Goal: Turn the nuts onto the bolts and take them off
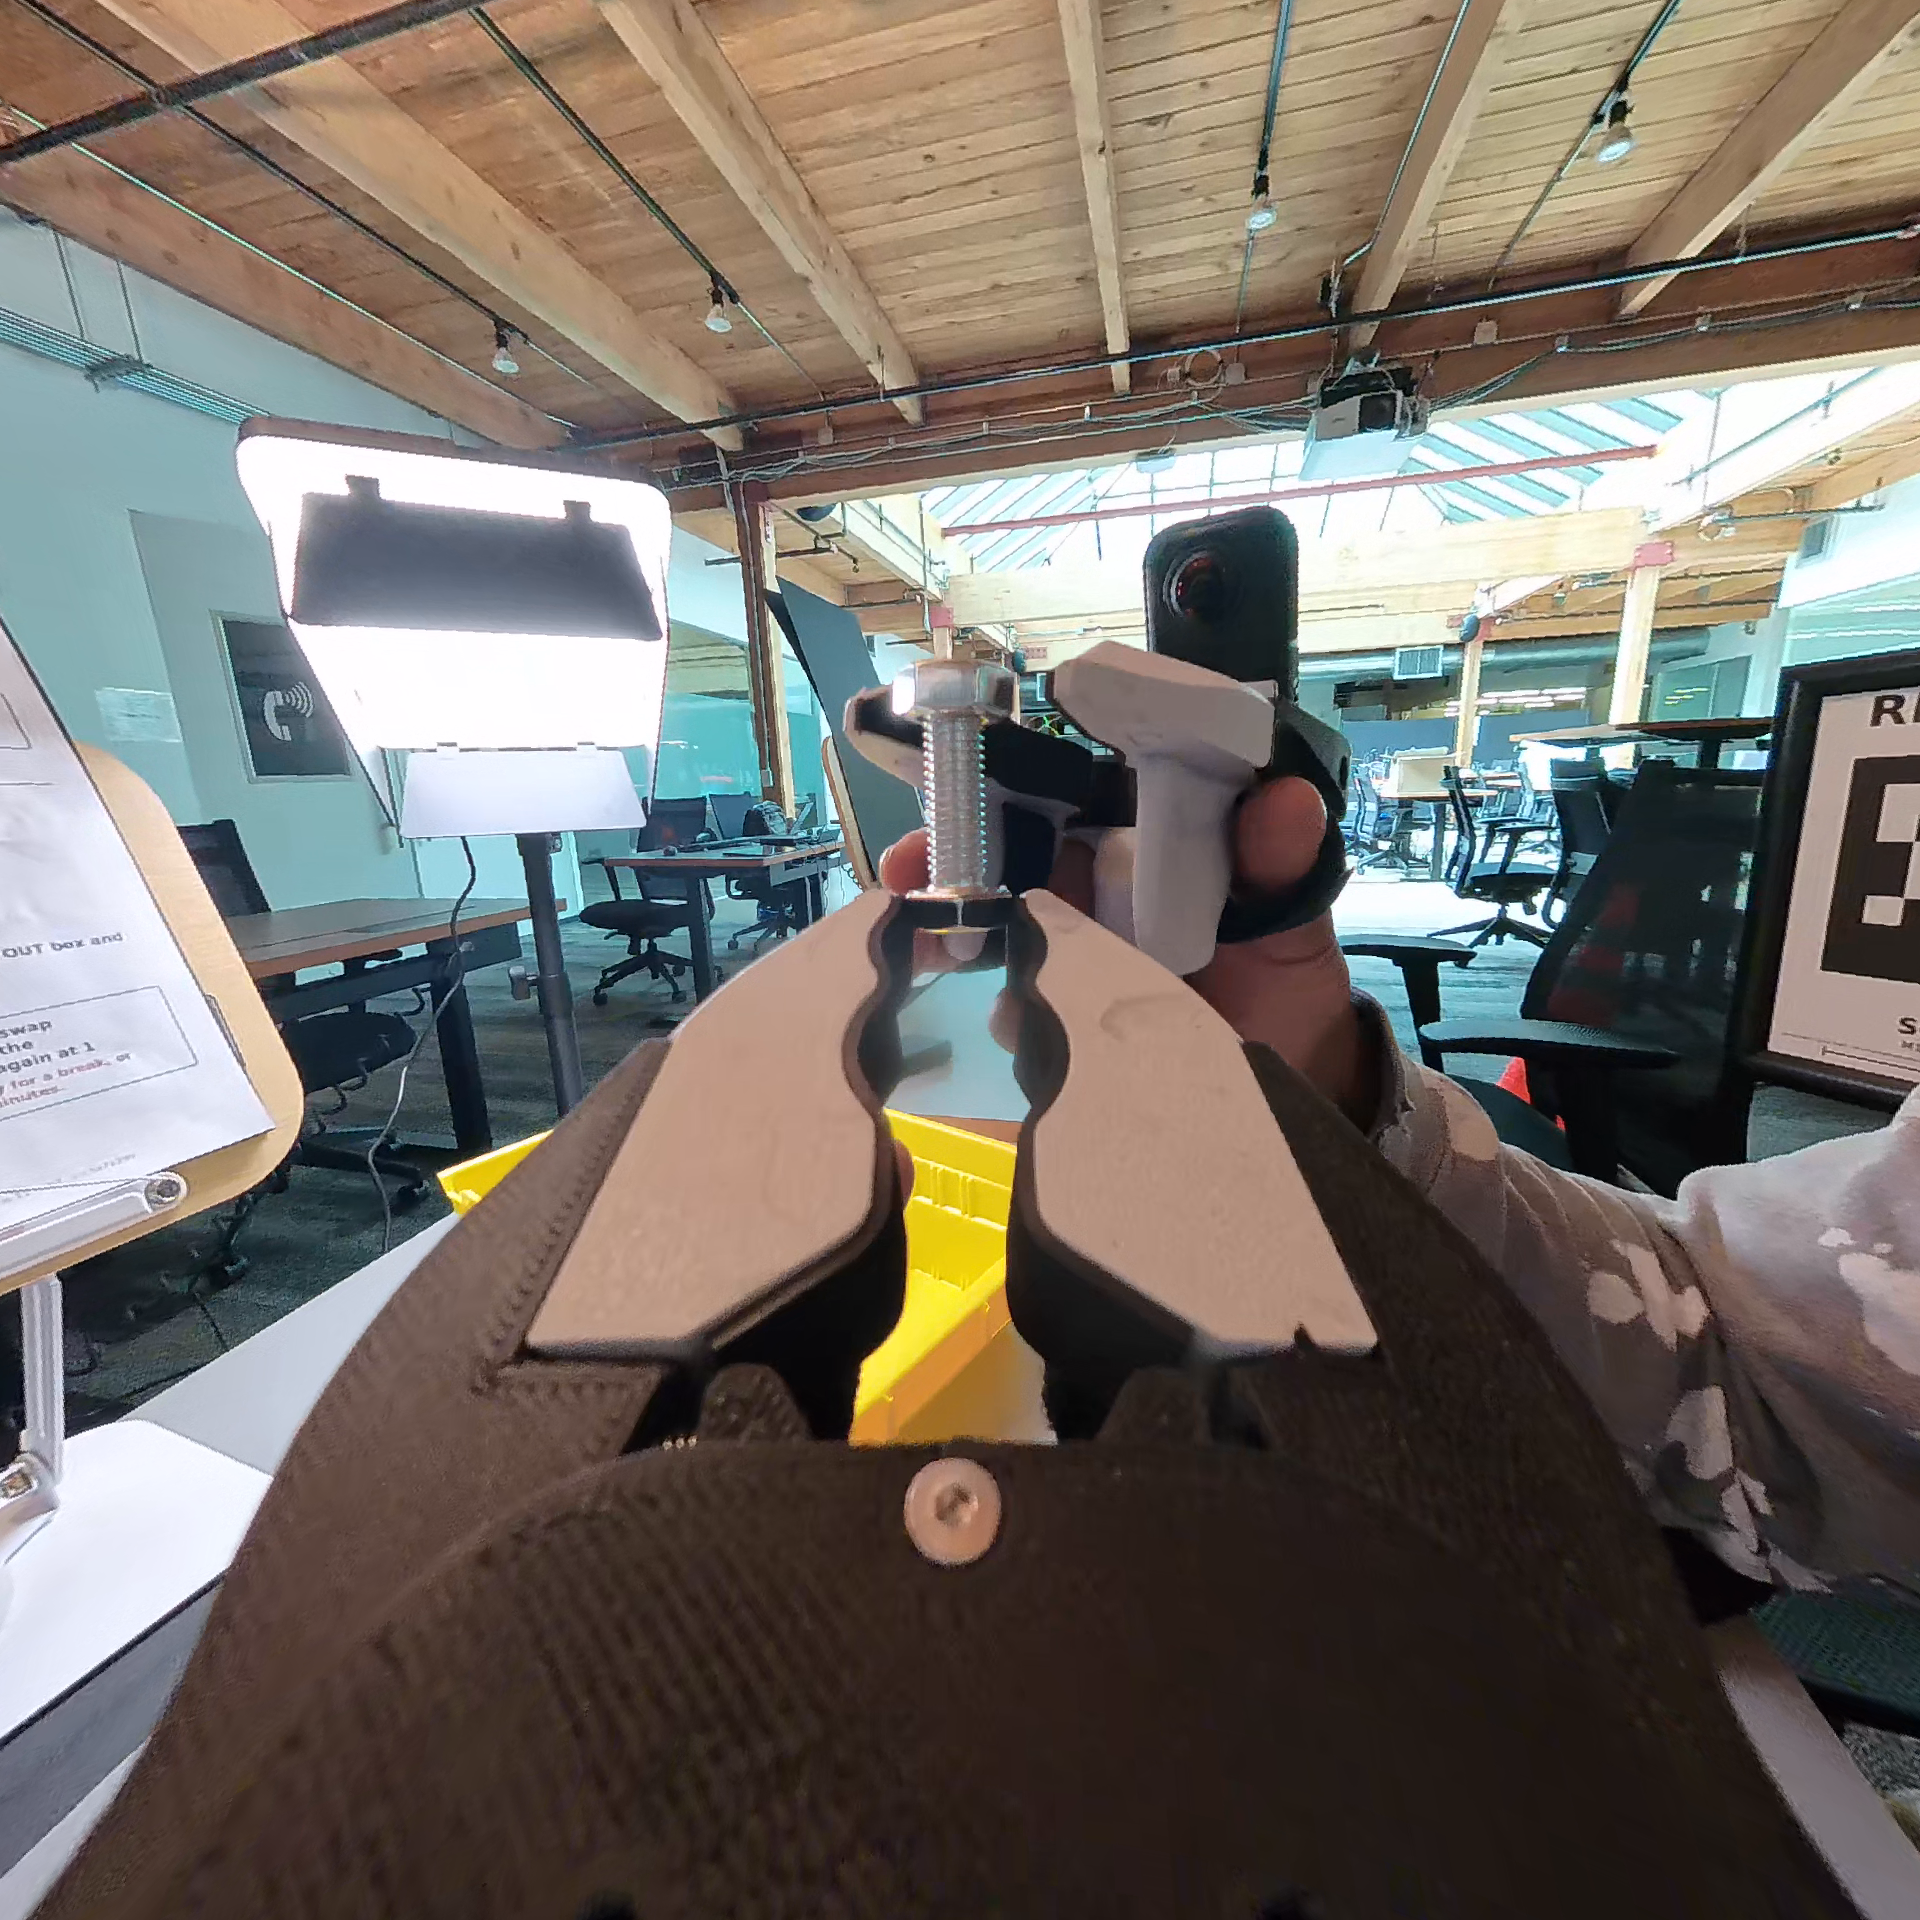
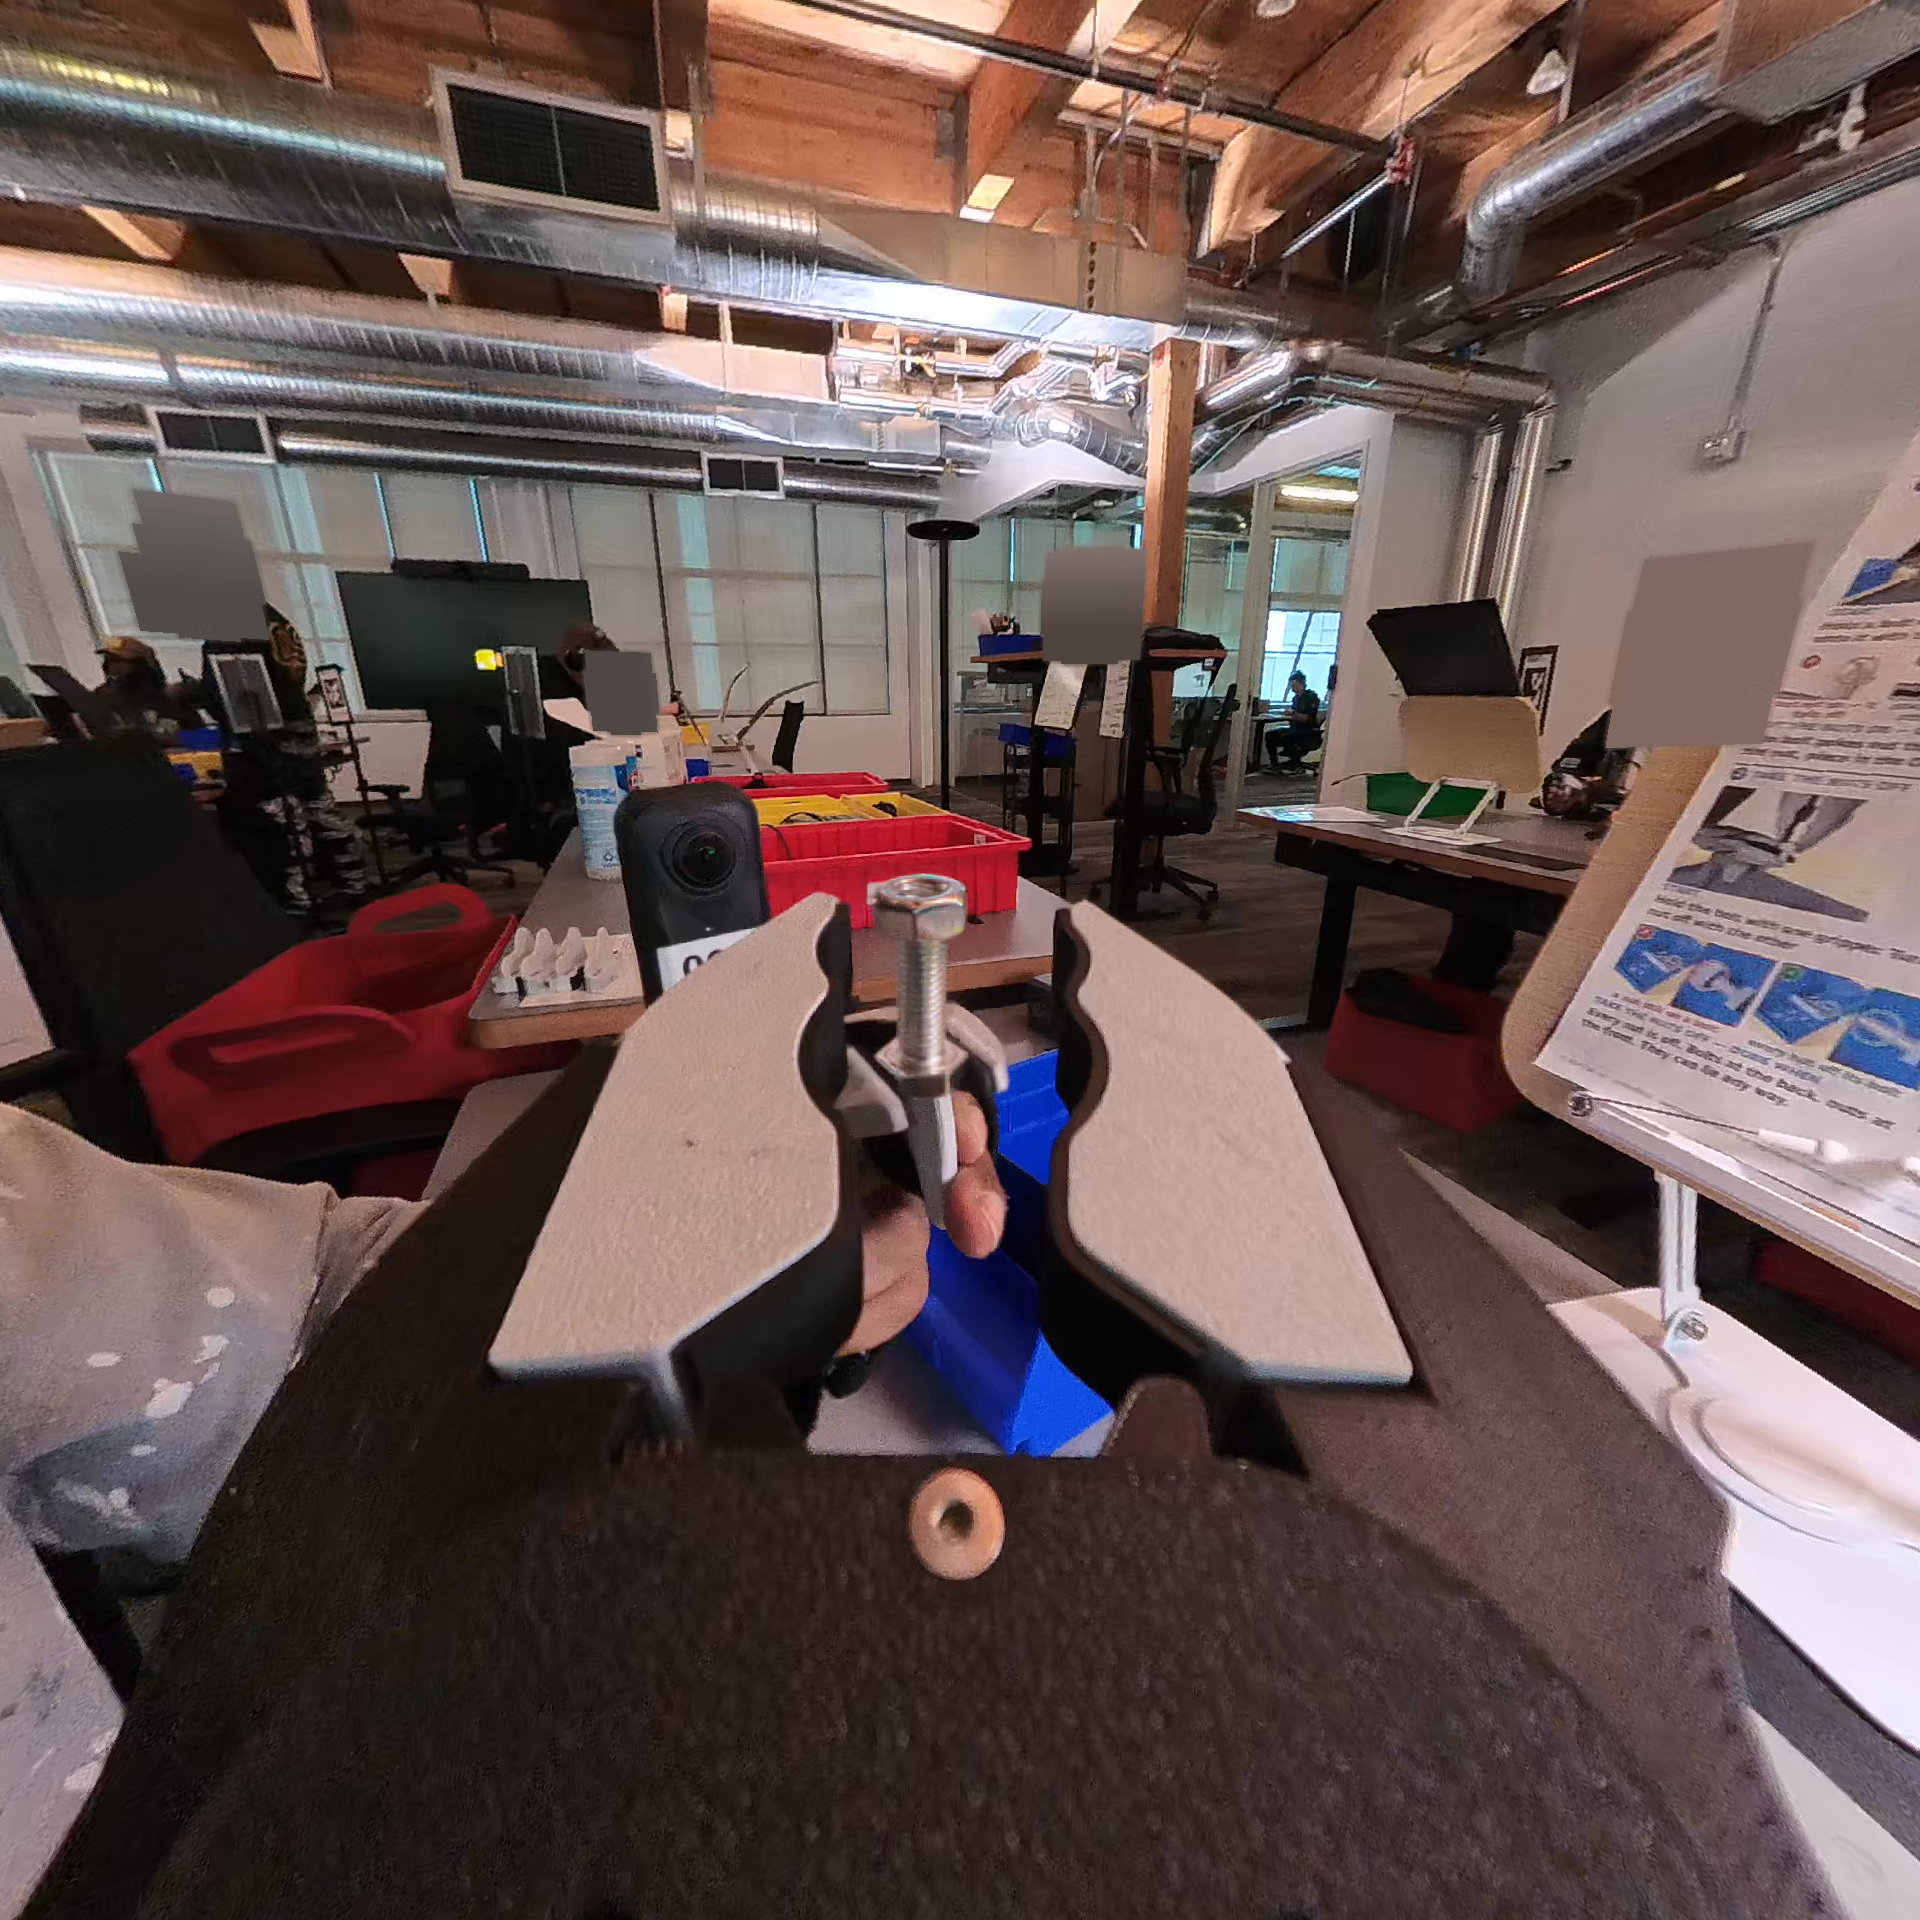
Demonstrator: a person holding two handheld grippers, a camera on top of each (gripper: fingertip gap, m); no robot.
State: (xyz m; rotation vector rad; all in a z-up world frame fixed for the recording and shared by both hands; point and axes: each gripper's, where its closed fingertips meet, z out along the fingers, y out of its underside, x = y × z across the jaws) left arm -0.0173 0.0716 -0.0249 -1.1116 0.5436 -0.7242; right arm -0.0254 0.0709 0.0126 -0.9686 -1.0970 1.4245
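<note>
Bolt [image 1: 954,800] is standing upright, left gripper [image 1: 956,920] clamped on its lower end. Right gripper [image 2: 951,935] jaws are spread wide around the nut [image 2: 920,906] up top.

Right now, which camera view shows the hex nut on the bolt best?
The right wrist view: the hex nut sits at the upper end of the bolt, its hole and flats visible, between the fingers of the open right gripper. The left wrist view shows it only side-on, its hole hidden.
</note>
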